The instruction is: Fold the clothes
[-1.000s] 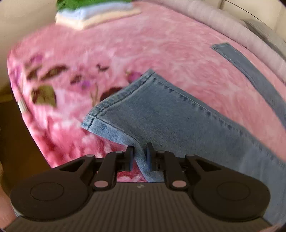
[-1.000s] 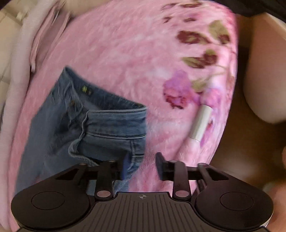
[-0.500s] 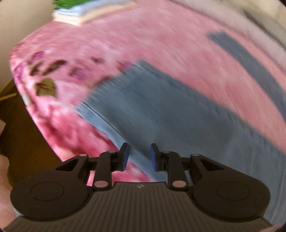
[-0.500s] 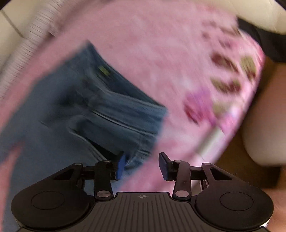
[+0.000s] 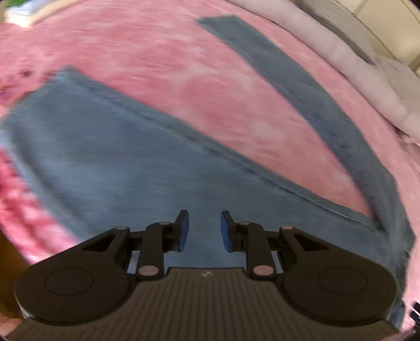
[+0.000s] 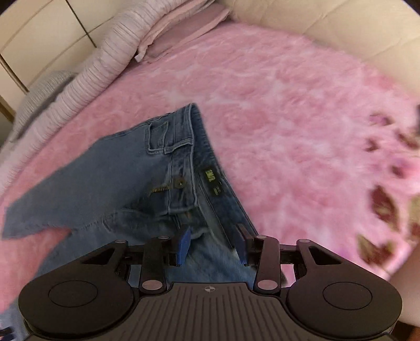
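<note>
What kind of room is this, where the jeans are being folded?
Most likely a bedroom. The jeans lie spread on a fluffy pink blanket that covers what looks like a bed, with striped pillows piled along its far edge and a padded cream headboard behind.

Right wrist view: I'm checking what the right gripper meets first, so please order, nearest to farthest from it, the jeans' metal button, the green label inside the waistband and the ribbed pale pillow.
1. The round metal button, just ahead of the right gripper, slightly left.
2. The green label inside the blue denim waistband, ahead; nearly level with the button, too close to call.
3. The ribbed pale pillow, far upper left at the bed's edge.
</note>
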